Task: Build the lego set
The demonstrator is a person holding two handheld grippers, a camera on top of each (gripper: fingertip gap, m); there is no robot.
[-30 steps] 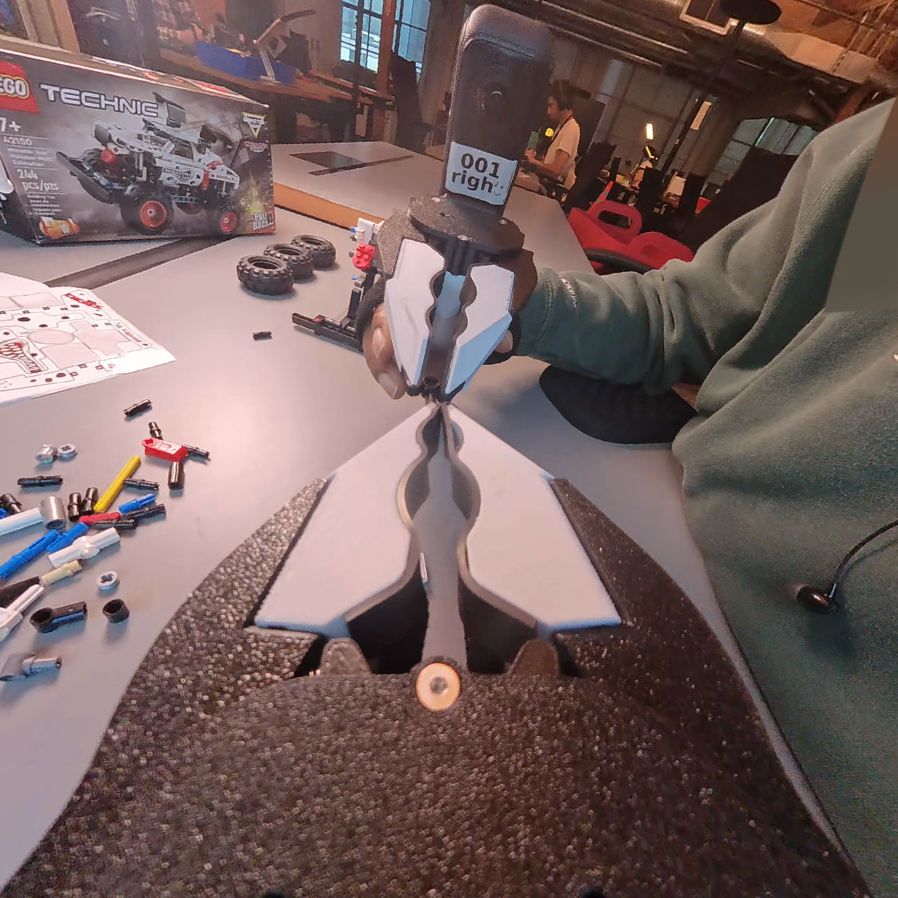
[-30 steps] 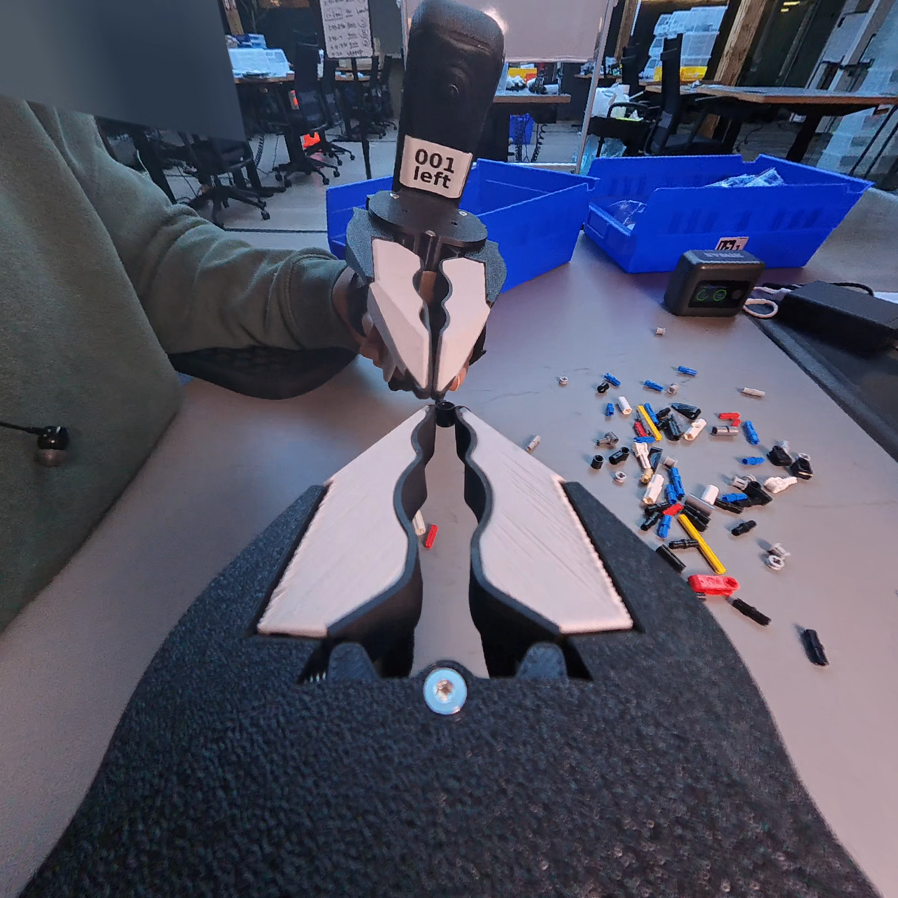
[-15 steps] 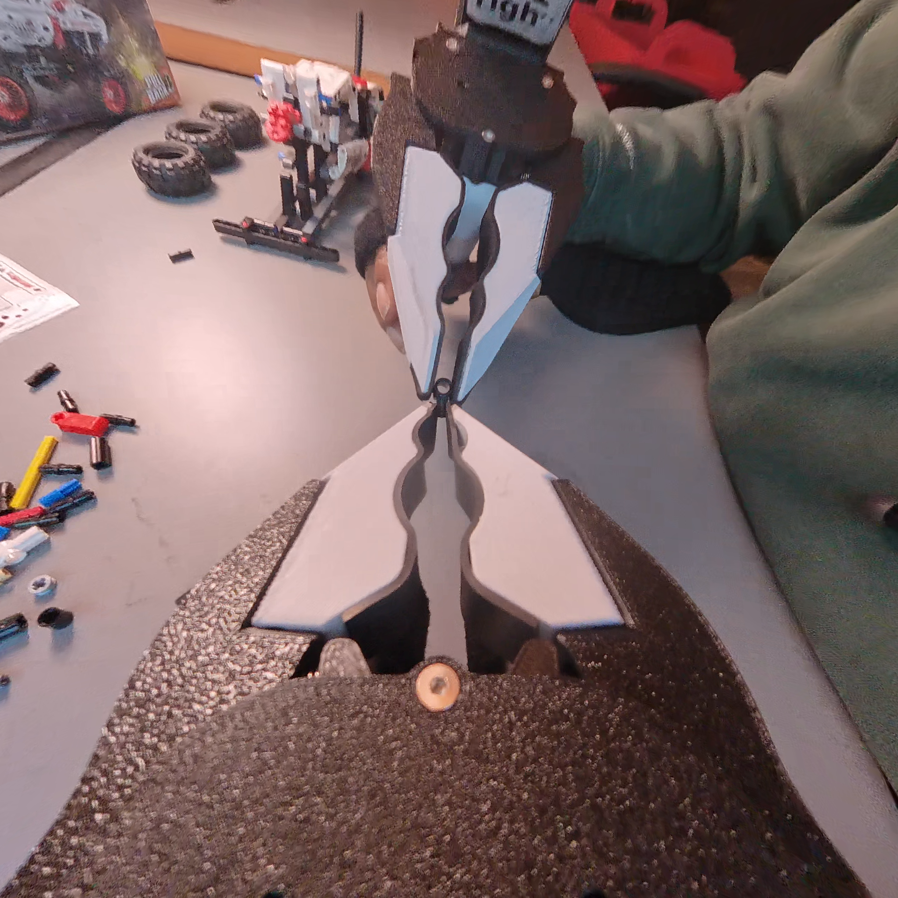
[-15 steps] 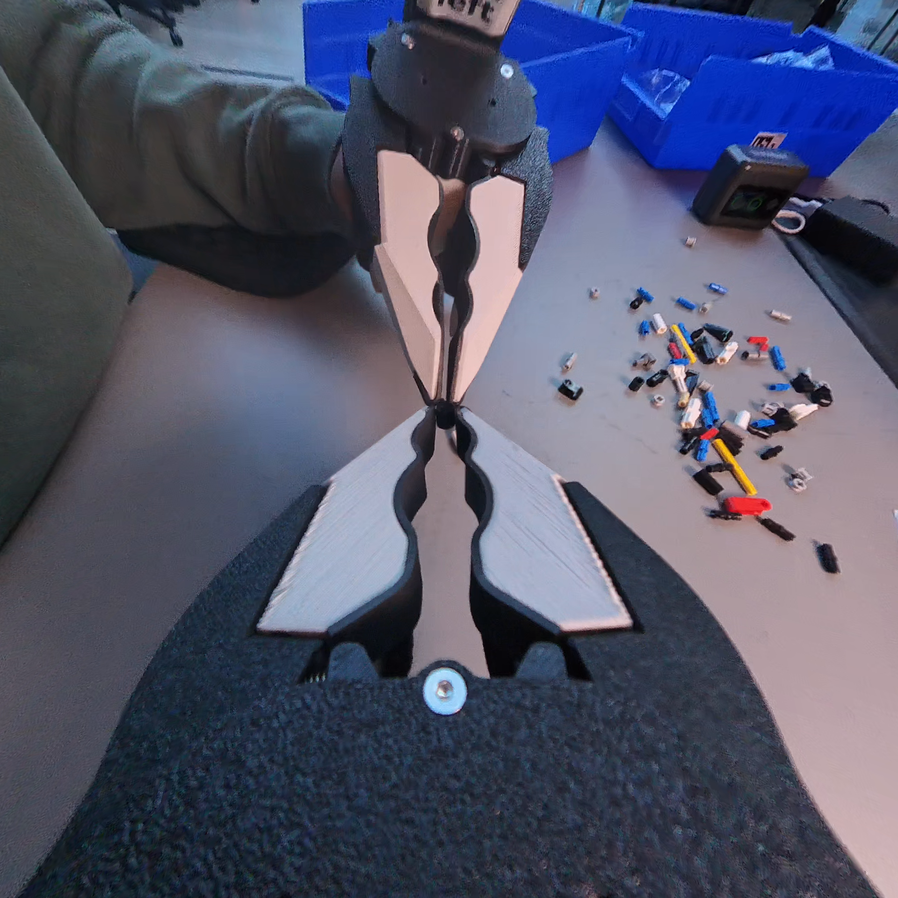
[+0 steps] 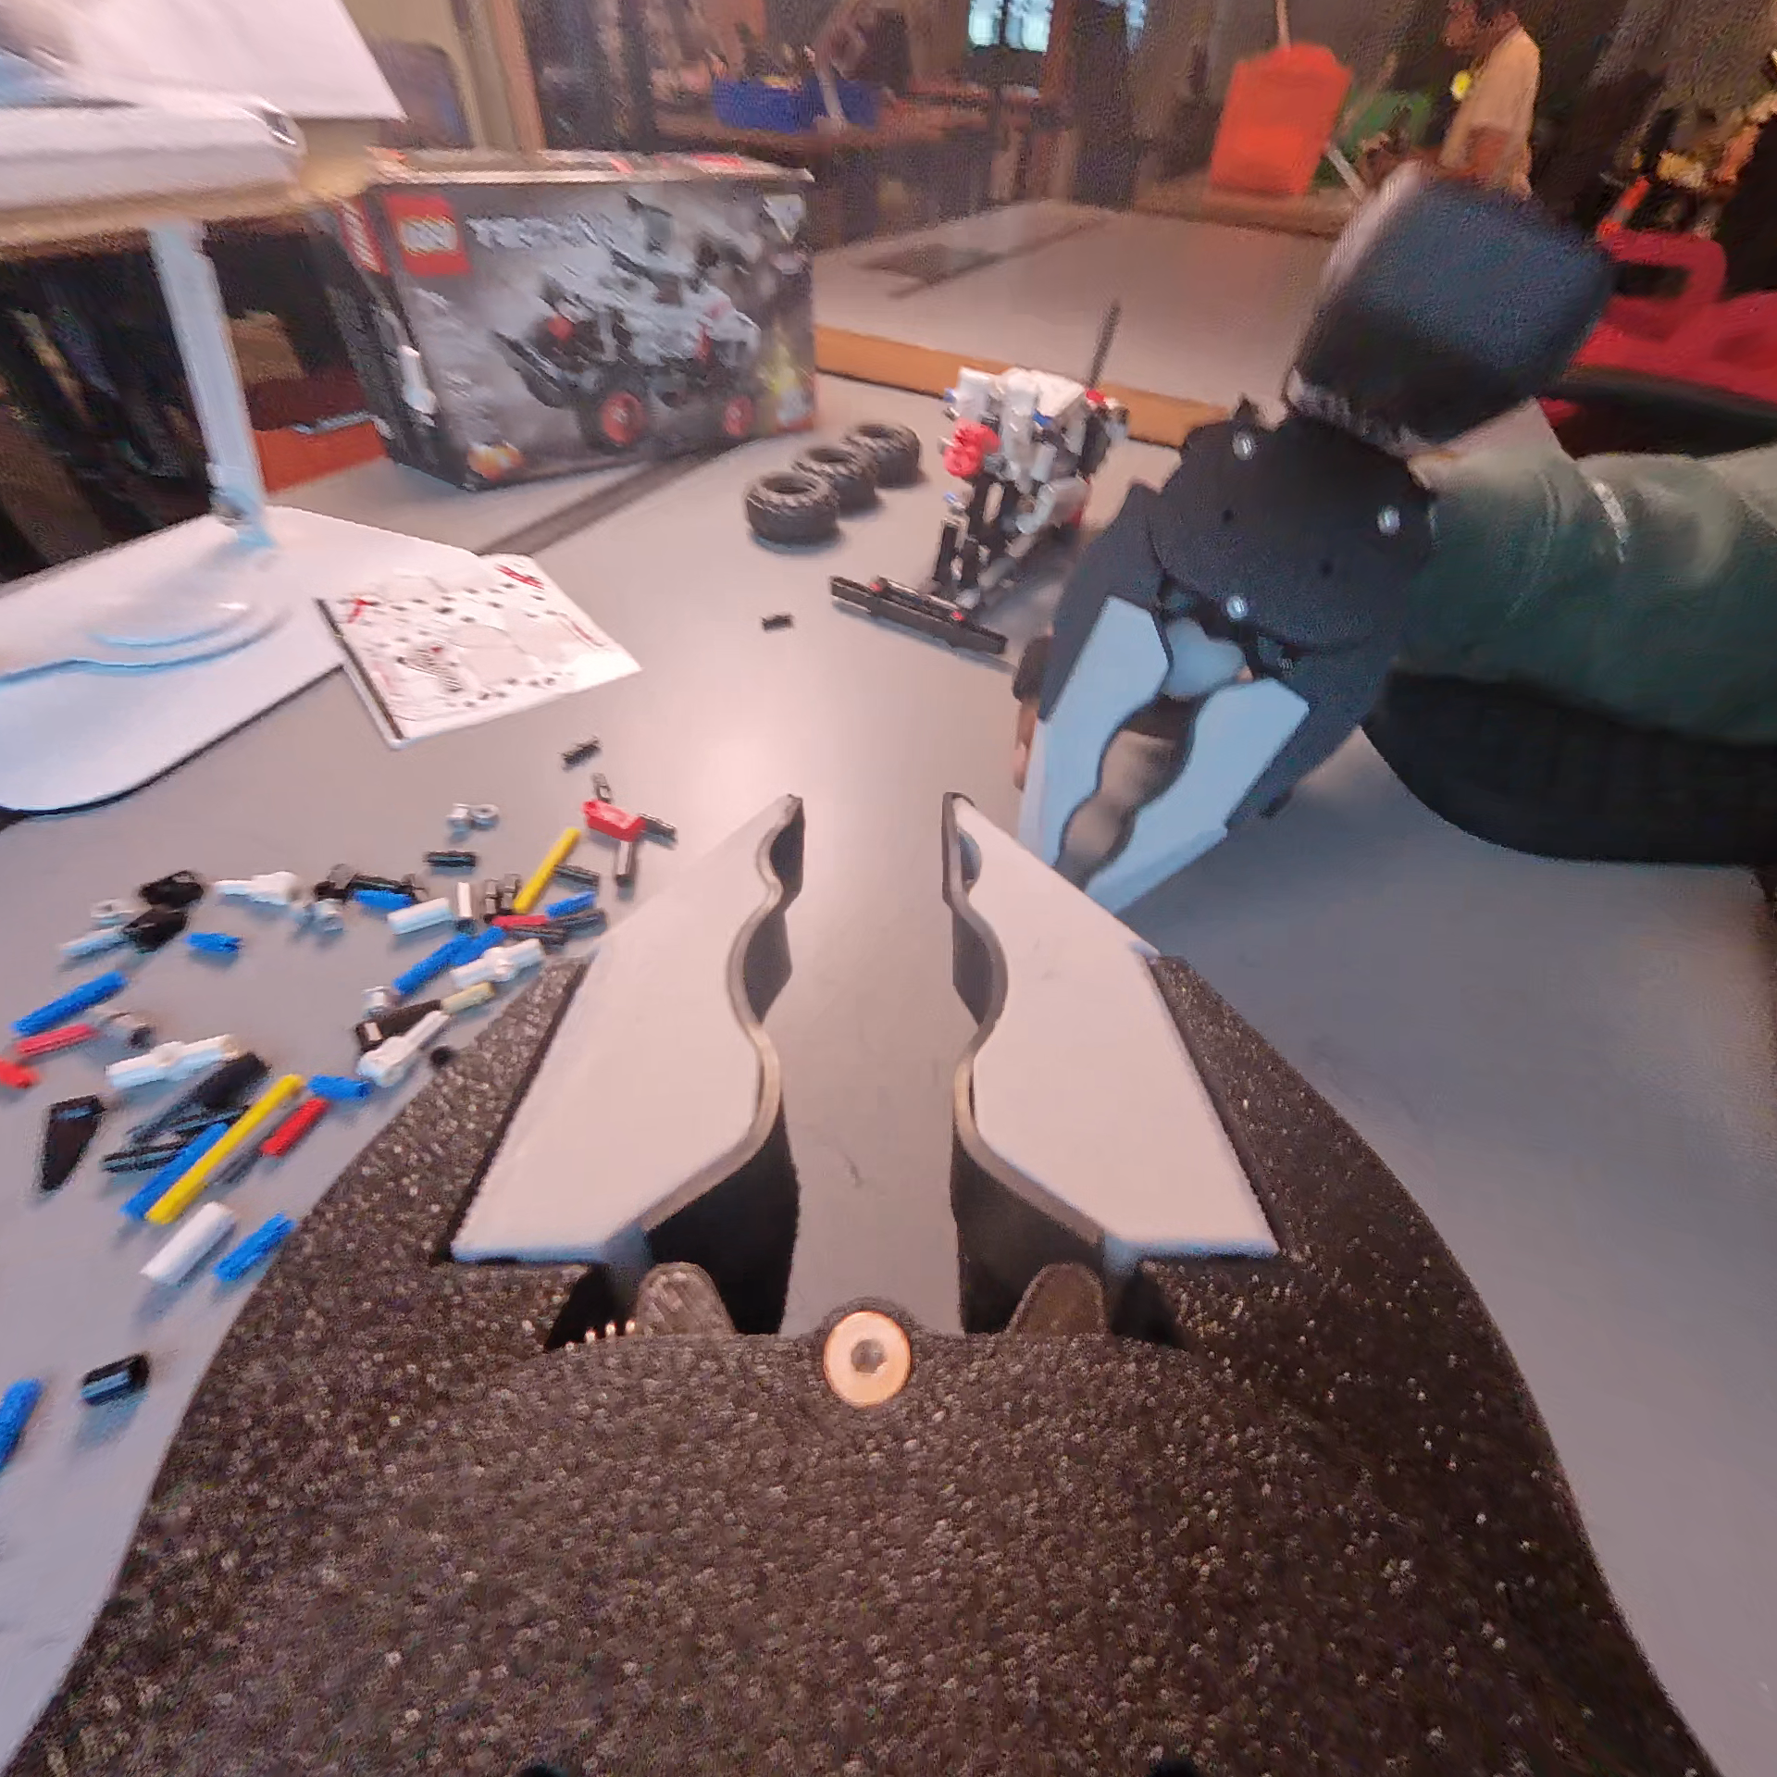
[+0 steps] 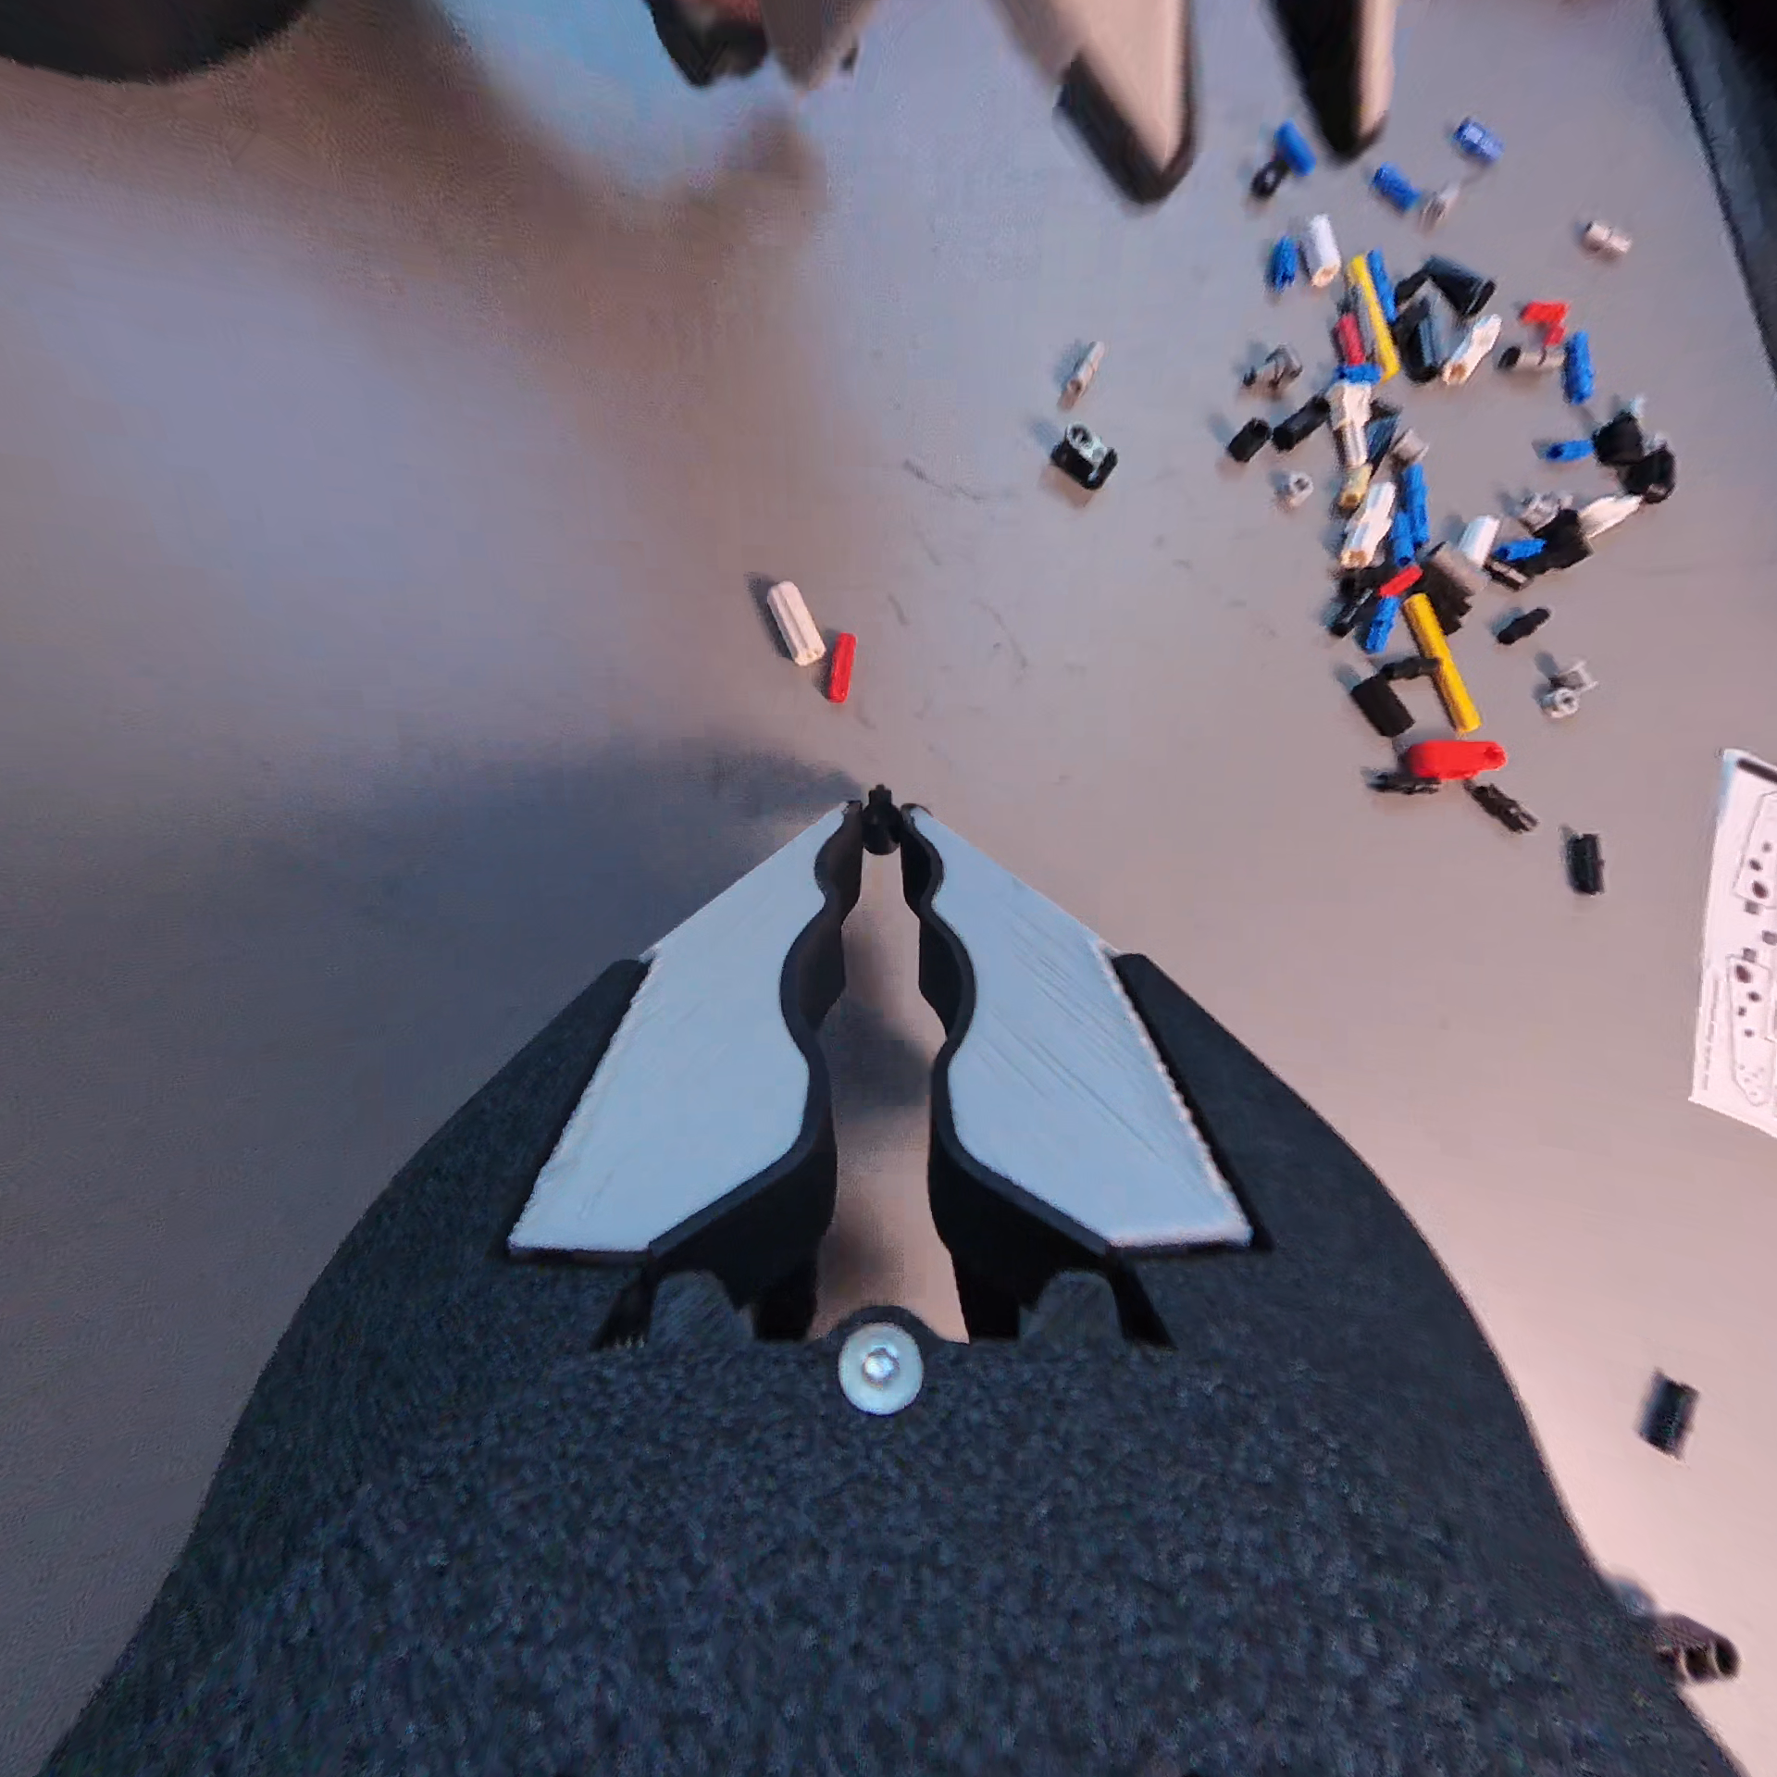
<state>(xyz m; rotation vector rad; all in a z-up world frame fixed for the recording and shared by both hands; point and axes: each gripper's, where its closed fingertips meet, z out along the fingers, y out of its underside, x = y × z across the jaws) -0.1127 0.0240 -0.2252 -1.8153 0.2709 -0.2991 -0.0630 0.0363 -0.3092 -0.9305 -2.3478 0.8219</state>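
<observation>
The left claw (image 5: 870,837) stood open and empty above the desk (image 5: 1394,1106); the right claw (image 6: 877,829) pinched what looked like a small black pin (image 6: 877,817), though blur hid detail; the half-built model (image 5: 1010,481) stood beyond, near the tyres (image 5: 832,471); the pin should be carried level and pressed in squarely.

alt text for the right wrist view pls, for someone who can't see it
The right gripper, pointing down at a grey table, pinches a small black lego pin between its nearly closed fingertips. Just ahead lie a white connector and a red pin, with a scatter of loose pieces at upper right. The left gripper shows blurred at the top edge.
</observation>
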